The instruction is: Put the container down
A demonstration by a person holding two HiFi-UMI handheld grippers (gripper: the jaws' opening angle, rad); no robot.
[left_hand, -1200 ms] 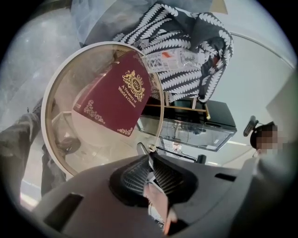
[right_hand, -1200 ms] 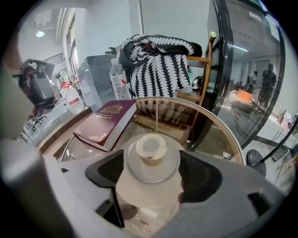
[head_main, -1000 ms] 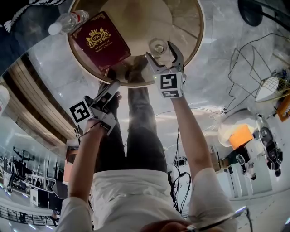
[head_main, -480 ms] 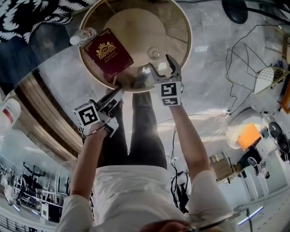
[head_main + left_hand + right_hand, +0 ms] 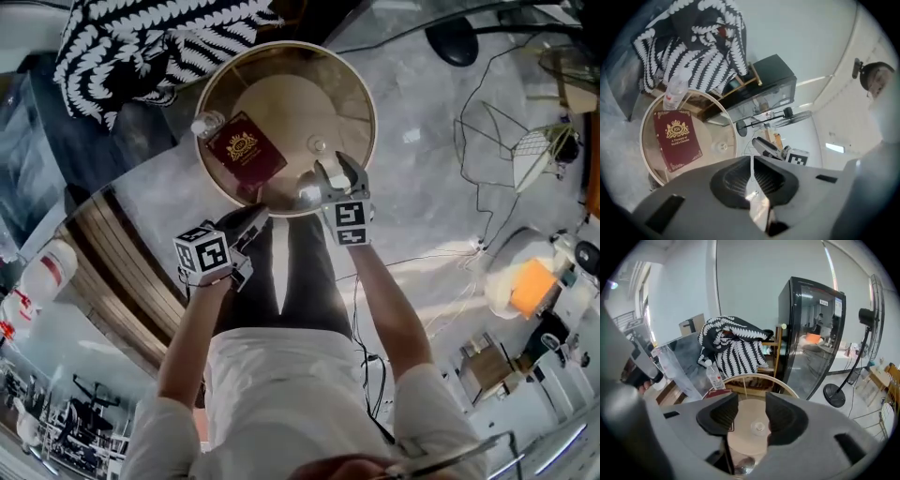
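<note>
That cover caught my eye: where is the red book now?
In the head view, the red book lies at the left of the round table, beside the water bottle.

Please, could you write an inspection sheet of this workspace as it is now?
Surface: round glass table, gold rim.
Job's things: small clear container stands on the table, held by neither gripper.
Clutter: red book and water bottle on the table.
Grippers: left gripper jaws shut, empty; right gripper jaws apart, just been closing, nothing between them.
Cables: thin cable on the floor.
Surroundings: patterned cloth, black cabinet, standing fan.
</note>
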